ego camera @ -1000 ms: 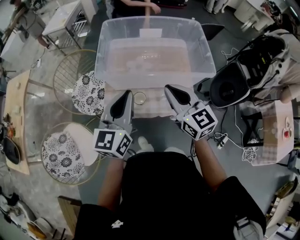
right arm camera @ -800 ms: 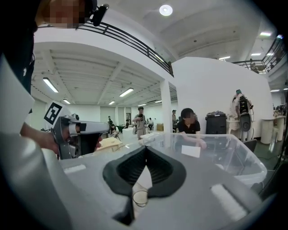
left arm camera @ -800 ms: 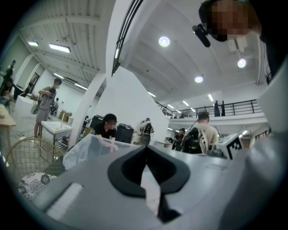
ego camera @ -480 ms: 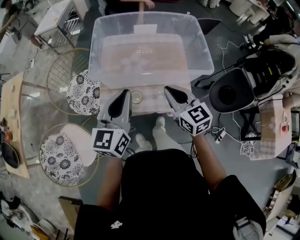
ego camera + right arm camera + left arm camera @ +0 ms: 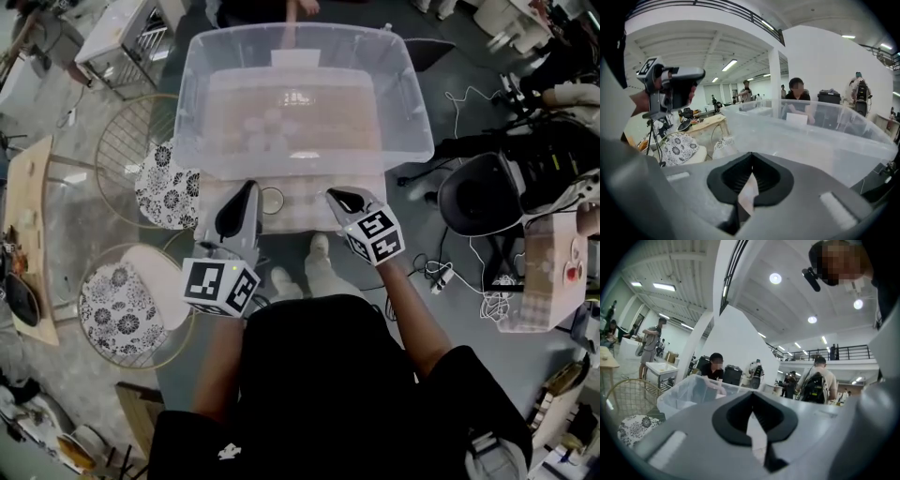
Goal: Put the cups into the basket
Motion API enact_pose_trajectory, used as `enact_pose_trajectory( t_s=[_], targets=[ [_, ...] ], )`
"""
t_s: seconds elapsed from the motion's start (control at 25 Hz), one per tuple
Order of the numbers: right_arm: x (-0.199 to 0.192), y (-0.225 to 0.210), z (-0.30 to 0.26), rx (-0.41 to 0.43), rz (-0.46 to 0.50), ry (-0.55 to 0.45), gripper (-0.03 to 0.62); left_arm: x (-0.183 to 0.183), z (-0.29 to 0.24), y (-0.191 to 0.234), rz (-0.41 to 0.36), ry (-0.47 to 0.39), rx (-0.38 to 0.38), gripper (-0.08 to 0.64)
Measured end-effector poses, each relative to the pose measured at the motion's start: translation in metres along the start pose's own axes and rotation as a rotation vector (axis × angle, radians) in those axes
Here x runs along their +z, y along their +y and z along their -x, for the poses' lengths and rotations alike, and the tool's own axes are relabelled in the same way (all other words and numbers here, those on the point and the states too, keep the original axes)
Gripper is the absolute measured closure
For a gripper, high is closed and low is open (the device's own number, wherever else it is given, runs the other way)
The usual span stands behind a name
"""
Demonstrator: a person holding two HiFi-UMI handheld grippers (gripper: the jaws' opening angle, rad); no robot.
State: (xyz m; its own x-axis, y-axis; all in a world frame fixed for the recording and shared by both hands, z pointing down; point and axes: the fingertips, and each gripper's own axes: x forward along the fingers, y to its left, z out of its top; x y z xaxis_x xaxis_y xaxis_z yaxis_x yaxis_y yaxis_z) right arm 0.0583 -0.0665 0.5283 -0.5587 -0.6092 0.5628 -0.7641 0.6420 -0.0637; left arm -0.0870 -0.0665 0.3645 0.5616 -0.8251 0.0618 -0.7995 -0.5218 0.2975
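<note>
We hold both tools low over the near edge of the desk [image 5: 309, 214], which wears a pale checked cloth. The left tongs [image 5: 251, 187] are pressed together with nothing between them; their own view shows the tips meeting in a thin line. The right tongs [image 5: 331, 194] are likewise closed and empty. The two tools sit well apart, the left at nine o'clock of the right.

The basket [image 5: 401, 103] (really a big clear plastic tub) fills the desk at twelve o'clock from both tongs, its near wall just beyond their tips. One cup [image 5: 272, 200] stands upright on the cloth outside the basket. It is just beside the left tongs, at about three o'clock from their tip, between the two tools but much nearer the left. Neither tool touches it. Inside the basket, toward the left middle, we see a few pale round shapes [image 5: 261, 131], too faint to name for sure. A white label [image 5: 295, 59] sits on the far wall.

At nine o'clock of the basket stands a wire chair [image 5: 122, 141] with a flowered cushion [image 5: 167, 185]. A second flowered cushion [image 5: 117, 309] lies at eight o'clock of the left tongs. Across the basket, at twelve o'clock, a person in a dark top [image 5: 797, 93] sits with a hand [image 5: 302, 7] near the far rim.
</note>
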Motion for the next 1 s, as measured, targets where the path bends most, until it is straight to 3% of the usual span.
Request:
enact_pose_trajectory(
  t_s=[0.4, 0.68, 1.0],
  targets=[
    [-0.088, -0.004, -0.054, 0.092, 0.008, 0.265, 0.559, -0.007, -0.018, -0.001, -0.009, 0.036, 0.048, 0.552],
    [-0.123, 0.004, -0.080, 0.162, 0.100, 0.411, 0.490, -0.013, -0.017, 0.007, 0.010, 0.051, 0.089, 0.552],
    [-0.144, 0.006, -0.101, 0.215, 0.244, 0.545, 0.462, -0.016, -0.022, 0.009, 0.012, 0.063, 0.099, 0.552]
  ],
)
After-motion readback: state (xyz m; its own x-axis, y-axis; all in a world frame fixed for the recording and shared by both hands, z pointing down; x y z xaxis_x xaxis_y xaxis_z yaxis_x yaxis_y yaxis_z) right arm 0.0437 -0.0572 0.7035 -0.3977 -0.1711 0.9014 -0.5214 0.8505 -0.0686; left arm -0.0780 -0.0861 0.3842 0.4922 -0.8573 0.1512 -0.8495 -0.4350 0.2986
